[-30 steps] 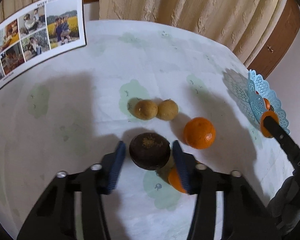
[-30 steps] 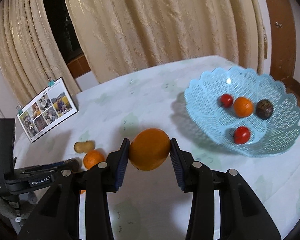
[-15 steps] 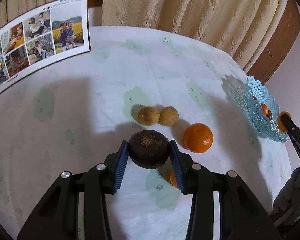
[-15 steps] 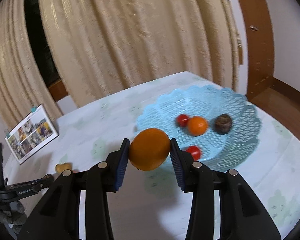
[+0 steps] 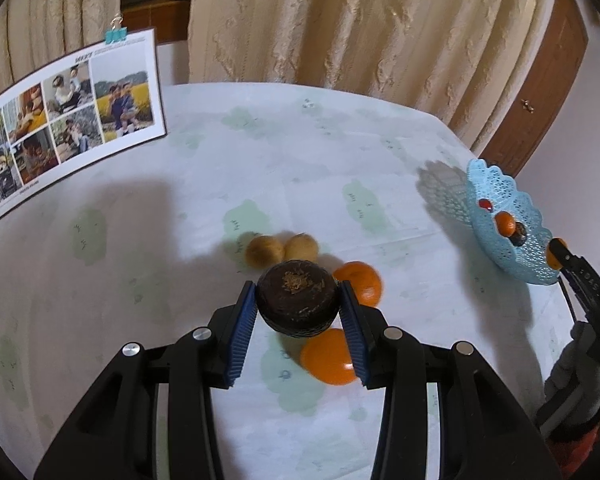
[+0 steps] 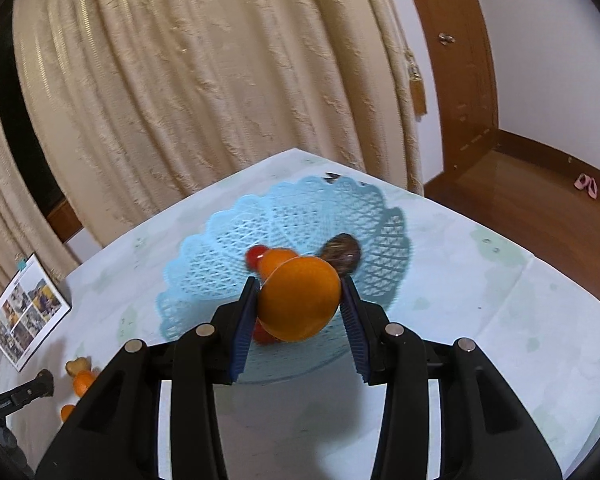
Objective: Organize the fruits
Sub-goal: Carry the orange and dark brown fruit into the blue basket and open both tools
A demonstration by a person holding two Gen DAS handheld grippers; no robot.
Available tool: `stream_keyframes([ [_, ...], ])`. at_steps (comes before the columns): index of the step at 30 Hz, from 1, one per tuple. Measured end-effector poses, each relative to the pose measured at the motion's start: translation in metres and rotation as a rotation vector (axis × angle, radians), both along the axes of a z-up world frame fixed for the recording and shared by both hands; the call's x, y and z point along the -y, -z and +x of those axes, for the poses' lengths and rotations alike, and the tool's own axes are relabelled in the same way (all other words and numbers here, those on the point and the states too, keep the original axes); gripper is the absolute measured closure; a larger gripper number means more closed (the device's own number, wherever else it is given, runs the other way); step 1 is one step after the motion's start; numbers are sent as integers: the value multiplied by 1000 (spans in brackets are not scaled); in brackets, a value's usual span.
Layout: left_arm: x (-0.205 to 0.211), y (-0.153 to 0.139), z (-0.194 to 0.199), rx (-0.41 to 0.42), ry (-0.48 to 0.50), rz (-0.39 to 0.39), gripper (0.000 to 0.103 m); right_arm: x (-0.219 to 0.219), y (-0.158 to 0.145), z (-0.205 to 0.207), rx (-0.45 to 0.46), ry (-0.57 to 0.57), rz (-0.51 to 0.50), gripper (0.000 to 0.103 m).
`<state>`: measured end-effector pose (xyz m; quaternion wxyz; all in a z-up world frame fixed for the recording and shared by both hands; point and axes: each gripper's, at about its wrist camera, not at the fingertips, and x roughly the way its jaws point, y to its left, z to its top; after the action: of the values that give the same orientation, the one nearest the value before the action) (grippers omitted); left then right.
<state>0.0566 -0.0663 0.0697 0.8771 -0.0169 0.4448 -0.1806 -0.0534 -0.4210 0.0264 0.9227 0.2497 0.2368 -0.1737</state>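
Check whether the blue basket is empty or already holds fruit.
Not empty. The blue basket holds a small orange, a dark fruit and red fruits.

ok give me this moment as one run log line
left tongs: shut on dark fruit | right tongs: shut on orange, over blue basket | loose on table: two oranges, two brown fruits

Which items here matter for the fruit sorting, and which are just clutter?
Job:
- left gripper shut on dark brown fruit
- right gripper shut on orange
- blue basket
- two oranges on the table
- two tan fruits

Lying about:
- photo calendar
- curtains
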Motion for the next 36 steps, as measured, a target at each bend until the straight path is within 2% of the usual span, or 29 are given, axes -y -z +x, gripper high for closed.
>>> stream_keyframes([
  [4,15,-9,-4,20,25,5,61,9,0,-12,29,46,-5,53],
  [13,64,-26,-15,62,108,17,61,21,1,-29,86,111,23,53],
  [21,126,-32,-20,89,216,18,61,28,3,-41,121,156,62,53],
  [33,217,-26,-19,102,345,18,61,25,2,-45,129,162,50,52],
  [36,229,-22,-17,98,358,21,61,25,1,-48,140,181,42,46],
])
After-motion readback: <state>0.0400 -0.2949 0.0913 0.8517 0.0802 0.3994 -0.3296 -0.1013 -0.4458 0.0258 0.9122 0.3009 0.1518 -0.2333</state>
